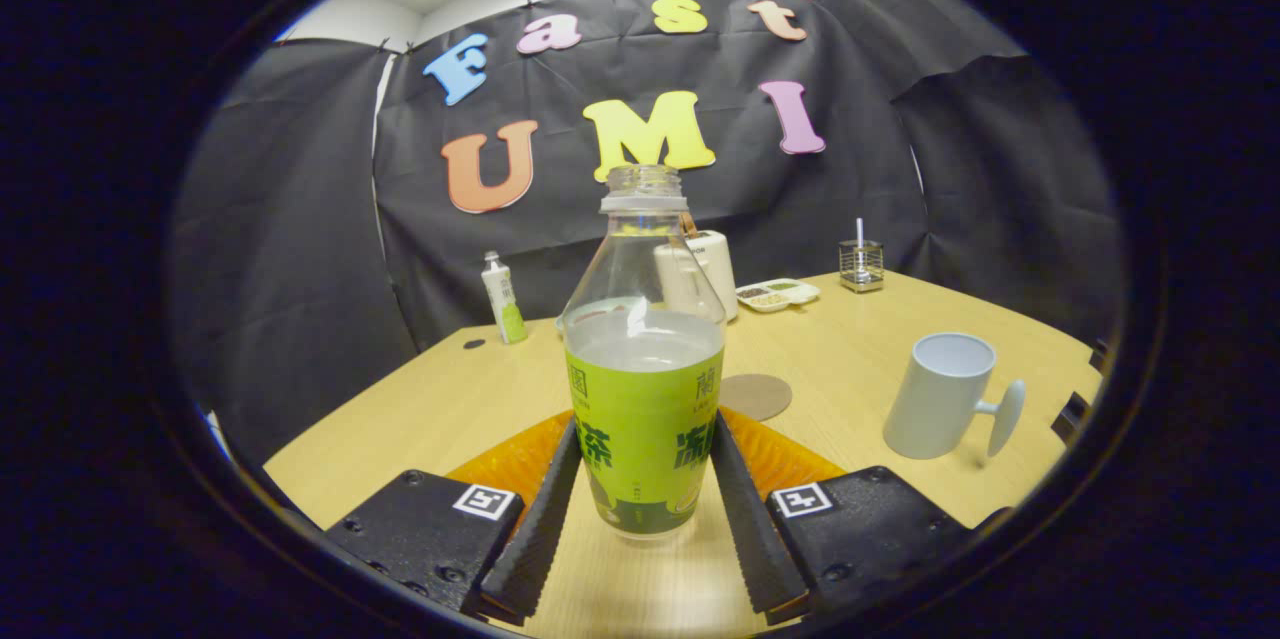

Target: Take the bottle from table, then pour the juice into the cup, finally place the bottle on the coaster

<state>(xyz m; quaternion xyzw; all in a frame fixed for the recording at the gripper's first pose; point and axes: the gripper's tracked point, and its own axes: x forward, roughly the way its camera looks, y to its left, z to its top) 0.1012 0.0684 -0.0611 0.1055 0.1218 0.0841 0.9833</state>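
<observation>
Ribbed gripper (640,464) fingers (545,509) press both sides of an uncapped clear plastic bottle with a green label (645,419), upright above the wooden table (420,419).
Beyond it lies a round flat brown coaster (755,396); a smooth pale cup with a disc-ended handle (945,397) stands further right.

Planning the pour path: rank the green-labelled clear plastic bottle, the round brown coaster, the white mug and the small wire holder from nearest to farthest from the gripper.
1. Green-labelled clear plastic bottle: between the gripper fingers, both pressing it.
2. Round brown coaster: just beyond the bottle.
3. White mug: farther out, off to the coaster's right.
4. Small wire holder: at the table's far edge.
</observation>
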